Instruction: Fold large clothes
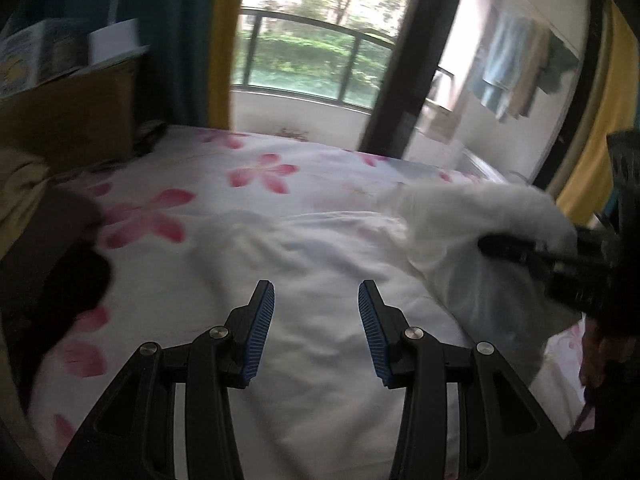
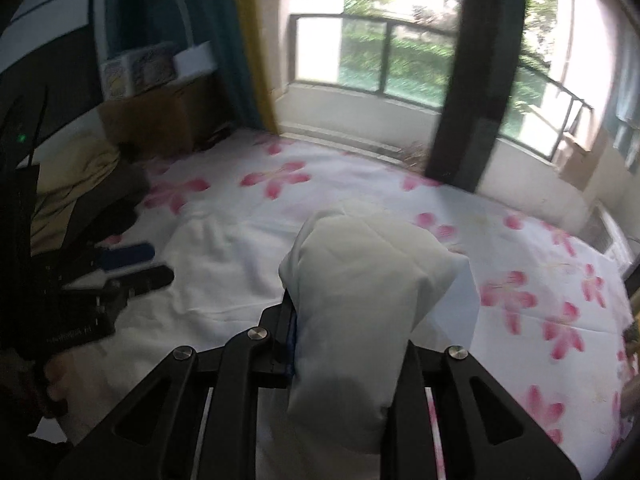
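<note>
Lying spread across the flower-printed bed sheet [image 1: 256, 172], the white garment [image 1: 320, 264] covers the near middle of the bed, and one edge of it is lifted in a bunched fold at the right. That fold fills the right gripper [image 2: 344, 344], whose jaws are closed on the cloth so that it drapes over and hides the fingertips. The left gripper [image 1: 316, 320] hangs just above the flat part of the garment with its jaws apart and nothing between the blue pads [image 1: 260, 336]. The step in hand looks like carrying the raised edge over onto the flat body; doing it well probably means keeping the right grip firm, moving low and level, and pressing or pinning the flat cloth with the left so it does not drag. Dark and beige clothes [image 2: 80, 196] are piled at the bed's left edge, with the balcony railing [image 1: 304, 56] beyond.
</note>
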{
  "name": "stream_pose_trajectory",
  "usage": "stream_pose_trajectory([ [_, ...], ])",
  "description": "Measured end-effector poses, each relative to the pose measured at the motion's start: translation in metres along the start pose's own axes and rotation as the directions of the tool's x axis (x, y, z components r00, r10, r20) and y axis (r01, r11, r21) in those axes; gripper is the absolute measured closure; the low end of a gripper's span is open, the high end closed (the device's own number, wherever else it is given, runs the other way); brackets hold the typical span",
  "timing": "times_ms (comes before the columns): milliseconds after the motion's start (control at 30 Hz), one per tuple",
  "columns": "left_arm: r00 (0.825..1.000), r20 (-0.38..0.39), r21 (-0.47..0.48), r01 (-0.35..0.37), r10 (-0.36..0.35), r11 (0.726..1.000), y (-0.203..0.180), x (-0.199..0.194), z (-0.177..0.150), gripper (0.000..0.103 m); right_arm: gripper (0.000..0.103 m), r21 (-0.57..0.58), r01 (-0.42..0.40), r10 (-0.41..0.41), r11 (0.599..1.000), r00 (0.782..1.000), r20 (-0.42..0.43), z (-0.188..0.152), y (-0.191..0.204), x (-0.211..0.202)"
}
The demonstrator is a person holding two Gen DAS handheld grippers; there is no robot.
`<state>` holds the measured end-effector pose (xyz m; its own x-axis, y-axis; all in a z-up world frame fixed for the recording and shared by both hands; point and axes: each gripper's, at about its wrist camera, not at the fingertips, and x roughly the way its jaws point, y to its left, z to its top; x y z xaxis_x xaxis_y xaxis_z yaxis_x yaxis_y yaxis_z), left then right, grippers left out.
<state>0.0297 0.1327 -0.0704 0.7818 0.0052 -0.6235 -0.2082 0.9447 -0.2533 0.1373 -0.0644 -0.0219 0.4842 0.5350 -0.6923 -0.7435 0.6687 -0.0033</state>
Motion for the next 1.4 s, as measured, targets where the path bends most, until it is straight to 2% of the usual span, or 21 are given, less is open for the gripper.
stream_pose_trajectory([
  [100,1.000,0.001,-0.031,-0.020,0.020,0.999,0.020,-0.006,-0.002,0.057,0.080,-0.016,-0.040,0.039,0.999,0.998,-0.048,0.000,0.021,0.017],
  [233,0.999,0.000,-0.062,-0.035,0.036,0.997,0.041,-0.013,-0.004,0.057,0.068,-0.017,-0.133,0.130,0.991,0.986,-0.104,-0.001,0.045,0.034],
  [267,0.999,-0.002,-0.069,-0.039,0.039,0.997,0.046,-0.013,-0.004,0.057,0.066,-0.011,-0.173,0.170,0.985,0.978,-0.122,-0.001,0.051,0.039],
  [333,0.999,-0.003,-0.078,-0.046,0.046,0.996,0.052,-0.015,-0.005,0.057,0.051,0.013,-0.251,0.250,0.968,0.955,-0.161,-0.003,0.061,0.048],
  [400,0.999,-0.001,-0.088,-0.054,0.054,0.995,0.058,-0.018,-0.005,0.058,0.042,0.035,-0.350,0.350,0.936,0.917,-0.191,-0.005,0.074,0.056],
  [467,0.998,0.005,-0.098,-0.063,0.064,0.993,0.062,-0.022,-0.005,0.057,0.041,0.033,-0.419,0.416,0.907,0.884,-0.212,-0.007,0.088,0.059],
  [533,0.998,0.014,-0.110,-0.066,0.068,0.992,0.066,-0.027,-0.003,0.057,0.041,0.007,-0.448,0.438,0.894,0.870,-0.226,-0.008,0.098,0.058],
  [633,0.998,0.031,-0.117,-0.056,0.060,0.992,0.066,-0.033,-0.001,0.056,0.041,-0.025,-0.469,0.453,0.883,0.865,-0.214,-0.009,0.099,0.046],
  [733,0.999,0.028,-0.101,-0.027,0.030,0.994,0.056,-0.032,0.001,0.054,0.041,-0.015,-0.460,0.451,0.888,0.876,-0.172,-0.008,0.083,0.031],
  [800,1.000,0.013,-0.081,0.002,0.000,0.997,0.045,-0.029,0.001,0.053,0.041,0.004,-0.438,0.435,0.899,0.891,-0.133,-0.007,0.066,0.018],
  [900,0.997,-0.055,-0.032,0.059,-0.061,0.998,0.023,-0.013,-0.003,0.053,0.041,0.036,-0.385,0.387,0.922,0.919,-0.075,-0.010,0.036,0.000],
  [933,0.992,-0.099,-0.018,0.074,-0.075,0.997,0.015,-0.004,-0.007,0.053,0.041,0.048,-0.366,0.369,0.929,0.927,-0.063,-0.012,0.026,-0.005],
  [1067,0.972,-0.229,0.013,0.049,-0.044,0.999,0.001,0.027,-0.023,0.053,0.041,0.119,-0.249,0.255,0.961,0.966,-0.035,-0.032,-0.024,-0.024],
  [1133,0.975,-0.222,0.054,0.033,-0.020,0.998,-0.005,0.028,-0.030,0.053,0.041,0.169,-0.195,0.204,0.966,0.978,-0.040,-0.046,-0.049,-0.029],
  [1167,0.974,-0.228,0.083,0.029,-0.009,0.996,-0.008,0.029,-0.031,0.059,0.041,0.201,-0.166,0.179,0.965,0.983,-0.046,-0.054,-0.064,-0.030],
  [1200,0.972,-0.233,0.113,0.015,0.012,0.993,-0.011,0.029,-0.032,0.081,0.041,0.220,-0.149,0.164,0.964,0.985,-0.051,-0.059,-0.072,-0.031],
  [1233,0.974,-0.225,0.115,0.007,0.019,0.993,-0.011,0.025,-0.032,0.091,0.041,0.239,-0.132,0.150,0.962,0.987,-0.058,-0.064,-0.080,-0.031],
  [1300,0.978,-0.210,0.092,0.013,0.006,0.996,-0.008,0.017,-0.029,0.092,0.041,0.276,-0.110,0.134,0.955,0.988,-0.072,-0.076,-0.095,-0.031],
  [1400,0.986,-0.159,0.078,-0.029,0.041,0.997,-0.005,-0.007,-0.023,0.093,0.041,0.296,-0.119,0.150,0.948,0.985,-0.084,-0.086,-0.102,-0.028],
])
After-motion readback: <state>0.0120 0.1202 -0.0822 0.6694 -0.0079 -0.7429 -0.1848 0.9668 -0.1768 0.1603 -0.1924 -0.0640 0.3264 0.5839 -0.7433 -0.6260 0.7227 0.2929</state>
